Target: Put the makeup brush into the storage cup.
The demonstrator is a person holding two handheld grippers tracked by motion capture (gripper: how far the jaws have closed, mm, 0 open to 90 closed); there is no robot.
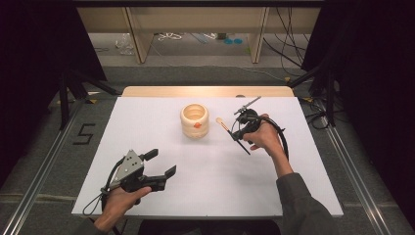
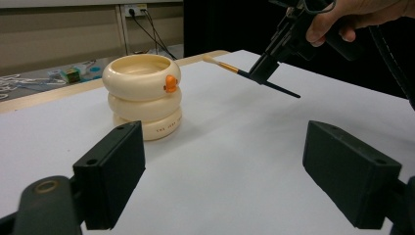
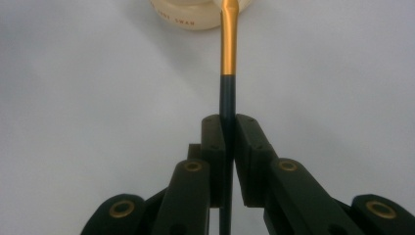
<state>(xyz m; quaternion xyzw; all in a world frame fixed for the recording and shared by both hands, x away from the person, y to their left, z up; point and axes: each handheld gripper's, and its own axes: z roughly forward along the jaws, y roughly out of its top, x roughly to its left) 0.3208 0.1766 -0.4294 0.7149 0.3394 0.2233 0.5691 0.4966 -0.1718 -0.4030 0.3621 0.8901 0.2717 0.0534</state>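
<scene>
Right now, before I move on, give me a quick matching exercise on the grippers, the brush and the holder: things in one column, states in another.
Things:
1. left gripper
2. right gripper
3. brush
4. cream ringed holder

States:
a. stands upright on the white table
b. jaws wide apart, nothing between them
c. jaws closed on a thin handle
d. held off the table, bristles toward the holder

Pairs: 1-b, 2-c, 3-d, 4-a

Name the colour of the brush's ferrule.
Gold, on the brush with a dark handle; it shows best in the right gripper view.
</scene>
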